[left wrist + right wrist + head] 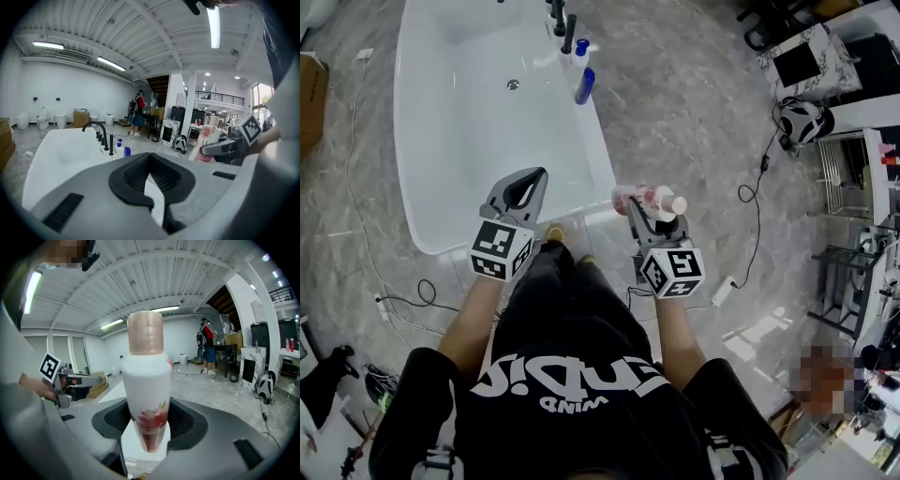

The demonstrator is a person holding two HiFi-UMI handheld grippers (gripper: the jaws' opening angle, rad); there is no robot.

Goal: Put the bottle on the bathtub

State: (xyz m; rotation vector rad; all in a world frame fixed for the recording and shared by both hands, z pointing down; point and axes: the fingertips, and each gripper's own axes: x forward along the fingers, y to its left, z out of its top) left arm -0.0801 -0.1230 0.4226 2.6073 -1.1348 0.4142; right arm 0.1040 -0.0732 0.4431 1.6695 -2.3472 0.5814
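Bottle, glossy white with red flower print and tan cap (145, 380), clamped low on its body by right gripper (147, 423) fingers just beside white bathtub (602, 164) near corner, likely light, stiff, slippery; left gripper (150, 161) fingers closed, empty.

Large hall, white walls (61, 89), grey marbled floor (694, 122).
Ceiling (140, 28): white, ribbed, fitted with strip lights (47, 45). Far wall: toilets (42, 118) and a cardboard box (80, 118) standing along it. Right side: dark staircase (159, 86), white column (189, 110), railed mezzanine (220, 98), bright window (260, 101). On the floor: loose black cables (757, 192), white power strip (722, 291), metal wire rack (844, 178). One person (137, 112) stands far off near the stairs.
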